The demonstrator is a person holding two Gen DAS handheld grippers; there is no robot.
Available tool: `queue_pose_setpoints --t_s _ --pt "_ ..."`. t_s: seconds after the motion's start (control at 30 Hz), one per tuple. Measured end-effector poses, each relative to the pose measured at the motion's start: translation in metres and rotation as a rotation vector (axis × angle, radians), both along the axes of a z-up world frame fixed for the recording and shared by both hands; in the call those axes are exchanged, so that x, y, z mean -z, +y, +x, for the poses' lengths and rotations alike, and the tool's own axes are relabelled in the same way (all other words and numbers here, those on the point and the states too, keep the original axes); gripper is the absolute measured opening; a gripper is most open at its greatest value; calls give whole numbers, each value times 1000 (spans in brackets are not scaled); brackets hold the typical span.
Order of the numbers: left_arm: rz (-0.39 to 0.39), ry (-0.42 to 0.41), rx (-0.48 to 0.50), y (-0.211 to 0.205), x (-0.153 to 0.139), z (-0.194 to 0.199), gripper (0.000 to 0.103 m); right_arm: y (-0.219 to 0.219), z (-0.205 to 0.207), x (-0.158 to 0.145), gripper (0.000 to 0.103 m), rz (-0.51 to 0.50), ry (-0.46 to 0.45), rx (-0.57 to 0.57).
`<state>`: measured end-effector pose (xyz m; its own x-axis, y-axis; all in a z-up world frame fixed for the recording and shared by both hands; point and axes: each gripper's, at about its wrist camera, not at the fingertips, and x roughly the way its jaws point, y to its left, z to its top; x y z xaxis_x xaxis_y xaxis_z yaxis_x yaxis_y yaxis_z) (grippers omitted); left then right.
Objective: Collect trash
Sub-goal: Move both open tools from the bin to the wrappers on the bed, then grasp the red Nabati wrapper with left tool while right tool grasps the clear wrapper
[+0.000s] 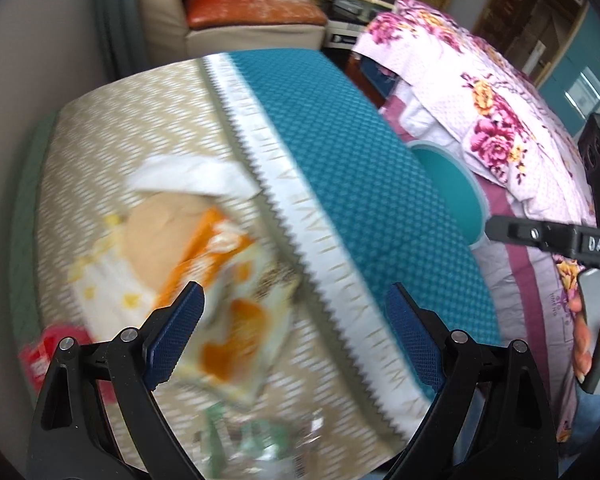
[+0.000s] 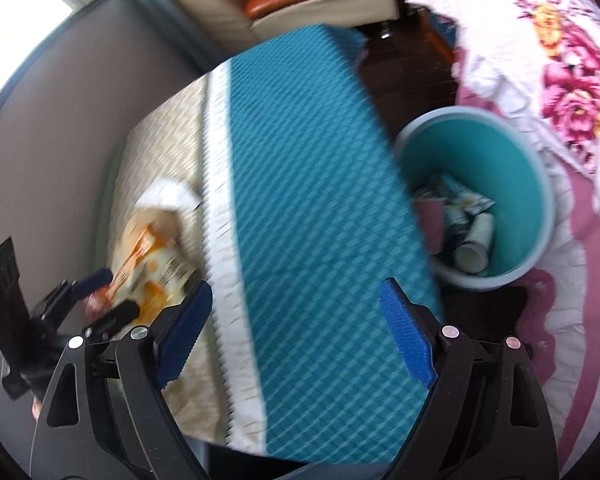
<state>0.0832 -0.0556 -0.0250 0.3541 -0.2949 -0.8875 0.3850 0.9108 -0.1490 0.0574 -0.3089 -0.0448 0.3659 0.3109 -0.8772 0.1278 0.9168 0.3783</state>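
While both views blur, left gripper (image 1: 294,334) and right gripper (image 2: 296,330) gape apart, gripping nothing; probably snack wrappers (image 1: 224,300) on table (image 1: 360,168), bin (image 2: 540,200) beside.

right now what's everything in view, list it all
table: one, teal and beige cloth, centre
snack wrapper: one, orange and white, on the beige side
tissue: one, white, behind the wrapper
red packet: one, table's near-left edge
bin: one, teal, right of the table, cups and wrappers inside
quilt: one, pink floral, far right
armchair: one, cream, orange cushion, back
left claw: open, above the wrapper
right claw: open, empty, above the teal cloth
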Motion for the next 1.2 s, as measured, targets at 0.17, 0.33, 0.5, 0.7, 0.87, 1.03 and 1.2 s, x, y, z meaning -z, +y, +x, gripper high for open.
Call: queue_pose_setpoints --t_s 0.17,0.33,0.5,0.7,0.87,1.03,1.2 --pt "-2 -8 -69 52 0 -11 92 66 -9 13 82 6 68 -140" --pt "-6 -15 -134 96 0 -22 92 123 -21 28 82 17 138 -275" --pt "-16 -29 -199 133 -1 -33 92 174 -31 45 82 24 206 -377" --pt "-5 -32 -287 174 8 -39 92 208 -34 63 82 13 270 -439" --pt "-33 -4 -374 206 23 -37 92 221 -33 72 82 34 296 -443" --pt "-91 27 -424 223 35 -29 92 242 -36 88 82 38 327 -454" --pt "-120 46 -432 223 42 -14 92 243 -35 95 77 48 326 -430"
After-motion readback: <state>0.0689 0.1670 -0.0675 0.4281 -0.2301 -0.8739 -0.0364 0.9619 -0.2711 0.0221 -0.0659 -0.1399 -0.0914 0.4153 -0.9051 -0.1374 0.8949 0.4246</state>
